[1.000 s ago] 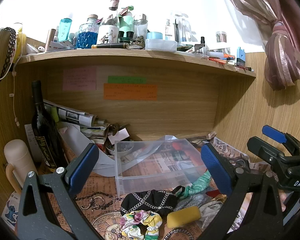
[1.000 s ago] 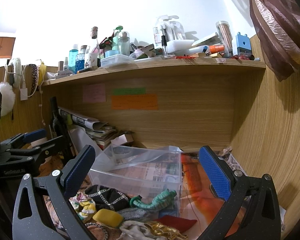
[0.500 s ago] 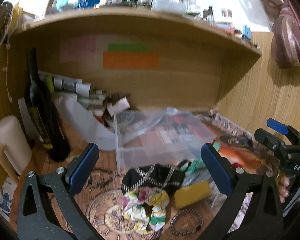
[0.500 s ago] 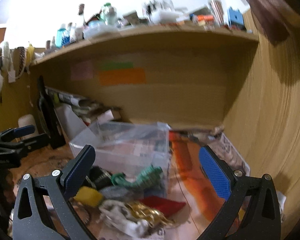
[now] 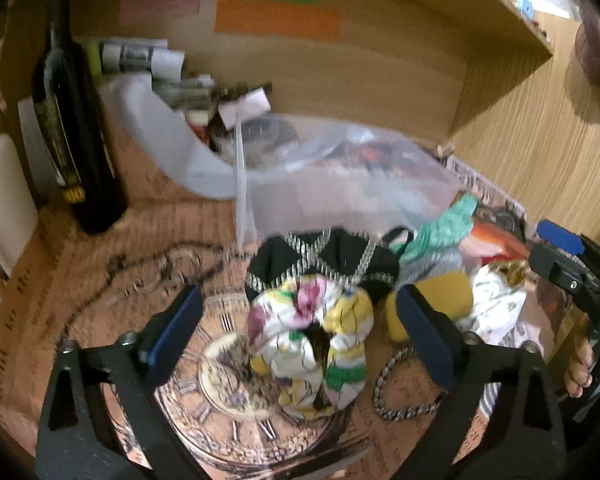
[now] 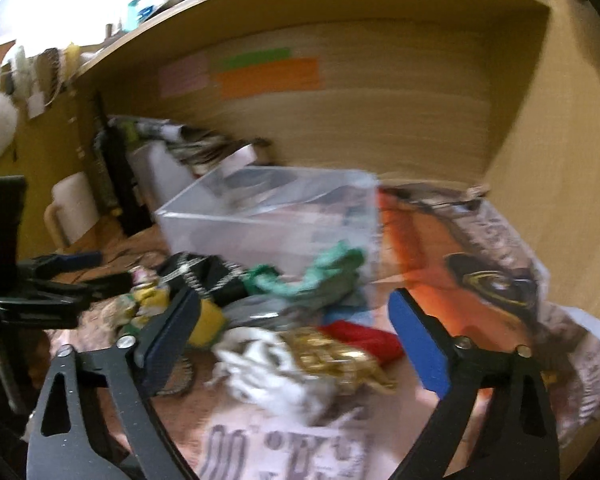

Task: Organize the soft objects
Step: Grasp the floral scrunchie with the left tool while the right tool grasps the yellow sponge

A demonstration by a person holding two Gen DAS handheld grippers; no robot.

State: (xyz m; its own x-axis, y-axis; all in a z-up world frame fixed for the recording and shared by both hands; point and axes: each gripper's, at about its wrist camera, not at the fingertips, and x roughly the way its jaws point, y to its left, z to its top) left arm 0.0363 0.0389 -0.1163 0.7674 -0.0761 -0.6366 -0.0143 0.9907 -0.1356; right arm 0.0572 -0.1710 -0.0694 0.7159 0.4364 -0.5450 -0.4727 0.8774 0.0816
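A heap of soft things lies in front of a clear plastic box [image 5: 340, 196], which also shows in the right wrist view [image 6: 268, 220]. My left gripper [image 5: 300, 336] is open, its jaws on either side of a floral scrunchie [image 5: 312, 340]. Behind it lie a black scrunchie with silver trim [image 5: 324, 260], a yellow sponge [image 5: 440, 300] and a green scrunchie [image 5: 444, 228]. My right gripper [image 6: 296, 340] is open above a white cloth [image 6: 268, 372] and a gold scrunchie [image 6: 332, 356]. A red cloth [image 6: 360, 336] lies beyond.
A dark wine bottle [image 5: 72, 128] and a cream mug [image 5: 4, 200] stand at the left. Rolled papers [image 5: 140, 56] lie at the back under the wooden shelf. A bead bracelet [image 5: 400, 388] and a thin chain [image 5: 148, 264] lie on the printed paper.
Both grippers have tilted down and moved closer to the heap. The left now frames the floral scrunchie; the right hangs over the white and gold pieces.
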